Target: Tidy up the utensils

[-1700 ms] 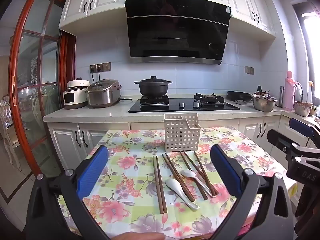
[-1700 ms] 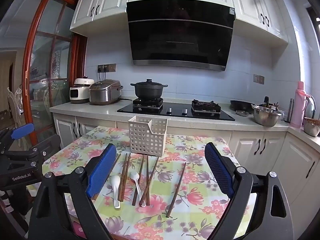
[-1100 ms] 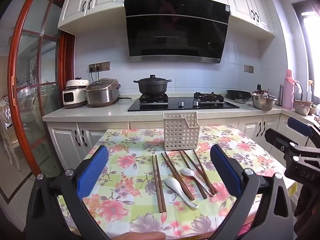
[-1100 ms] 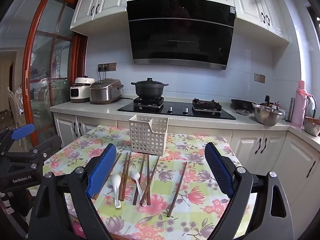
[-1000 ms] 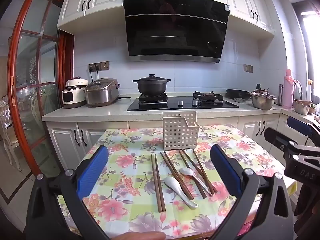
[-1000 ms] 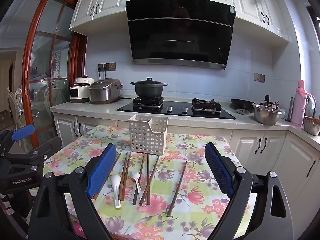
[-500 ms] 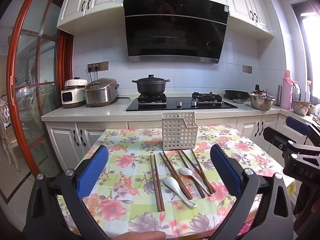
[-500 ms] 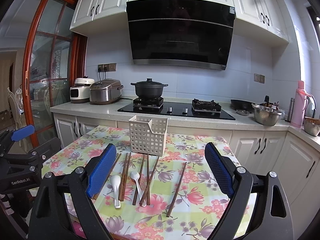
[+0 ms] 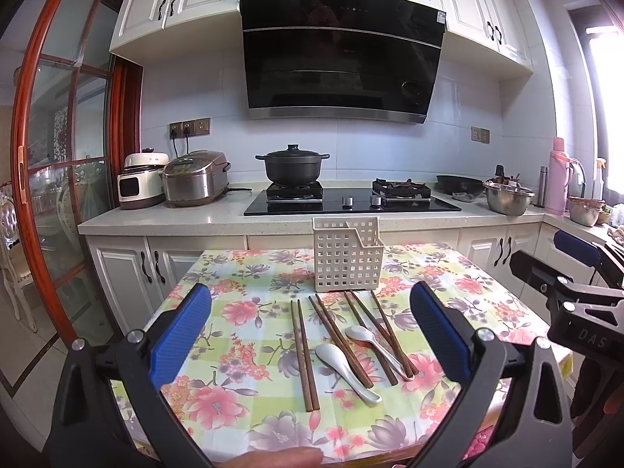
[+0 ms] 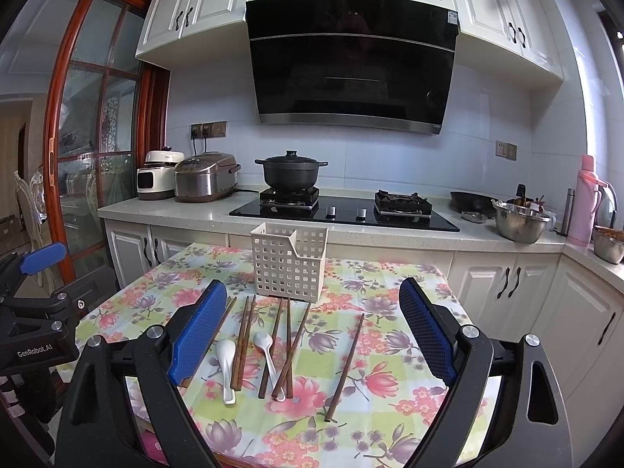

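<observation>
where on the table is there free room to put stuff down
Free cloth lies left of the chopsticks, on both sides of the basket, and right of the lone chopstick. The strip before the basket is crowded with chopsticks and two spoons.

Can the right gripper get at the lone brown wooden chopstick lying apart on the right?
Probably yes: the right gripper is open, and the lone brown wooden chopstick lies flat on the tablecloth between its fingers' lines, nothing over it.
</observation>
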Demonstrator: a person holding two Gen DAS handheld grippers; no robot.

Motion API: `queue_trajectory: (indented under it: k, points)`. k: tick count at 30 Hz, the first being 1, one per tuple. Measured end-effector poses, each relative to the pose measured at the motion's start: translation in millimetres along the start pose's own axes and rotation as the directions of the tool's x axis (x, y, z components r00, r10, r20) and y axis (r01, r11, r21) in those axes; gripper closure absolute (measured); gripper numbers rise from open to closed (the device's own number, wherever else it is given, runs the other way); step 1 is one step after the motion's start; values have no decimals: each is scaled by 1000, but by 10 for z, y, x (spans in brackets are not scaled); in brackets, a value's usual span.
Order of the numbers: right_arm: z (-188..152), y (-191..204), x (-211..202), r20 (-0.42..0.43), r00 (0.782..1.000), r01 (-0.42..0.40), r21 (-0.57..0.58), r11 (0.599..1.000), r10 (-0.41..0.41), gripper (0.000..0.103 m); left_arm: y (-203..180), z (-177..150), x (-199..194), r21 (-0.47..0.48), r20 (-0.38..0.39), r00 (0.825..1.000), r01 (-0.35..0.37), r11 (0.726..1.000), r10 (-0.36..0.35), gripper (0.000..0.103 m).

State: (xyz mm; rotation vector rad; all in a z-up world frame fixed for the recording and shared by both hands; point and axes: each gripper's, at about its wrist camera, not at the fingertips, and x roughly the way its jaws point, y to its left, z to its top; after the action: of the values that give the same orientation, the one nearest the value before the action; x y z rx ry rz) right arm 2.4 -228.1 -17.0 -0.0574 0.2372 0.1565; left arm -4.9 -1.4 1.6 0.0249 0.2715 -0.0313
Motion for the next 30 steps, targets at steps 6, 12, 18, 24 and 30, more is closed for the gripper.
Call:
queue_trajectory:
  k: [6, 12, 18, 24, 30]
  points:
    - [-7, -1, 1, 1, 1000, 1, -1, 1000, -1, 19, -2, -12, 27, -4, -9, 1000, -1, 1000, 1, 4]
    - [-1, -1, 2, 0, 1000, 2, 1, 1000, -2, 19, -5, -12, 37, -6, -15, 1000, 1, 1000, -1, 4]
    - [-8, -11, 0, 1, 1000, 4, 5, 1000, -4, 19, -4, -11, 42, -6, -17, 1000, 3, 1000, -3, 4]
    - [-5, -11, 1, 1, 1000, 4, 6, 1000, -4, 19, -4, -13, 36, -5, -16, 1000, 3, 1000, -4, 4]
    - [-3, -12, 1, 1, 1000, 3, 6, 1000, -3, 19, -5, -14, 39, -7, -18, 1000, 3, 1000, -3, 4]
